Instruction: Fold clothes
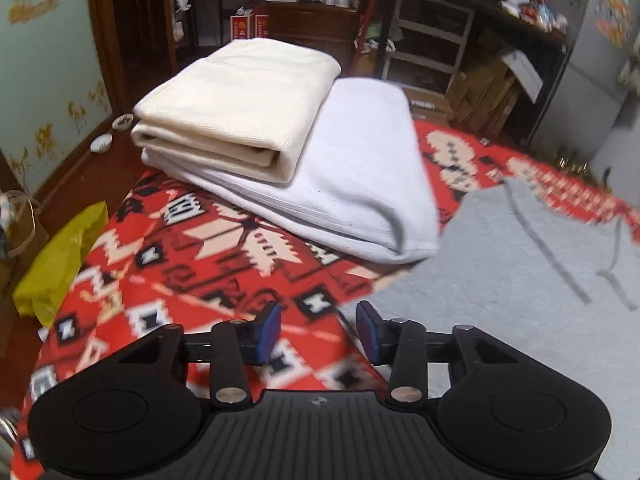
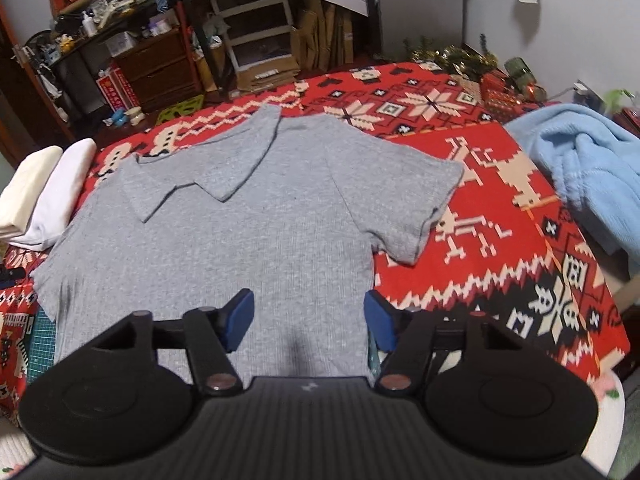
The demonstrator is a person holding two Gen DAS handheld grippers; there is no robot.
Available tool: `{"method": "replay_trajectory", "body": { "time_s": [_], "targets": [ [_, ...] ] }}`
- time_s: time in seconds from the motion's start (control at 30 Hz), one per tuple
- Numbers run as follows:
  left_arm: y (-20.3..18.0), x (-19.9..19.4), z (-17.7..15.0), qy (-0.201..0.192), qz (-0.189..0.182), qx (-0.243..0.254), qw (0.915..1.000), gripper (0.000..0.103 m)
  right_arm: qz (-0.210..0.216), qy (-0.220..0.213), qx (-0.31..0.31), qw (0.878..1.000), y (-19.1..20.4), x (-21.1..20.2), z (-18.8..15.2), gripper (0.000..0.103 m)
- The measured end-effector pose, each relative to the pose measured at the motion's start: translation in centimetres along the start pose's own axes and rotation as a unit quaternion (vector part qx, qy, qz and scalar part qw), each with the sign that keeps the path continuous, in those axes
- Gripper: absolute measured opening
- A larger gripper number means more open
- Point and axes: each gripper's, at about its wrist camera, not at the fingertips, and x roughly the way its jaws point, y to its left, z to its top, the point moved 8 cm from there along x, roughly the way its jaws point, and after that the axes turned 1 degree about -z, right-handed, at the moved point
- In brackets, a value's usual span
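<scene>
A grey short-sleeved shirt (image 2: 248, 216) lies spread on the red patterned blanket (image 2: 500, 184). Its left sleeve is folded in over the chest and its right sleeve (image 2: 404, 196) lies flat, stretched outward. My right gripper (image 2: 309, 318) hovers open above the shirt's lower hem, nothing between its blue pads. In the left wrist view my left gripper (image 1: 318, 330) is open over the blanket (image 1: 168, 272), just beside the grey shirt's (image 1: 520, 280) left edge. A folded cream garment (image 1: 236, 100) rests on a folded white one (image 1: 360, 168) ahead of it.
A crumpled light blue fleece (image 2: 588, 172) sits at the blanket's right edge. The folded stack (image 2: 44, 188) lies left of the shirt. A yellow bag (image 1: 60, 256) stands on the floor at left. Shelves, drawers and cardboard boxes (image 2: 256, 32) crowd the far wall.
</scene>
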Motion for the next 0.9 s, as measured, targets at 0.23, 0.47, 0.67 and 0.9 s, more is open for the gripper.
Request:
{"method": "replay_trajectory", "body": {
  "time_s": [0.23,0.47,0.67,0.9],
  "targets": [
    [-1.0,1.8,0.0,-0.001,-0.021,0.047,0.9987,0.035,-0.023,0.005,0.003,1.0,0.3,-1.3,-0.8,0.062],
    [-1.9,1.3,-0.6,0.005,-0.06,0.069,0.9958,0.005,-0.028,0.015,-0.017,0.999,1.4,-1.0,-0.7,0.062],
    [-2.3,0.3,-0.4,-0.033,0.011,0.131,0.9908,0.003,-0.023,0.014,-0.021,0.999,1.7,-1.0,-0.6,0.062],
    [-1.7,1.2,-0.4,-0.009,0.031,0.133,0.9907,0.002,-0.03,0.003,-0.005,1.0,-0.5,-0.6,-0.4,0.062]
  ]
}}
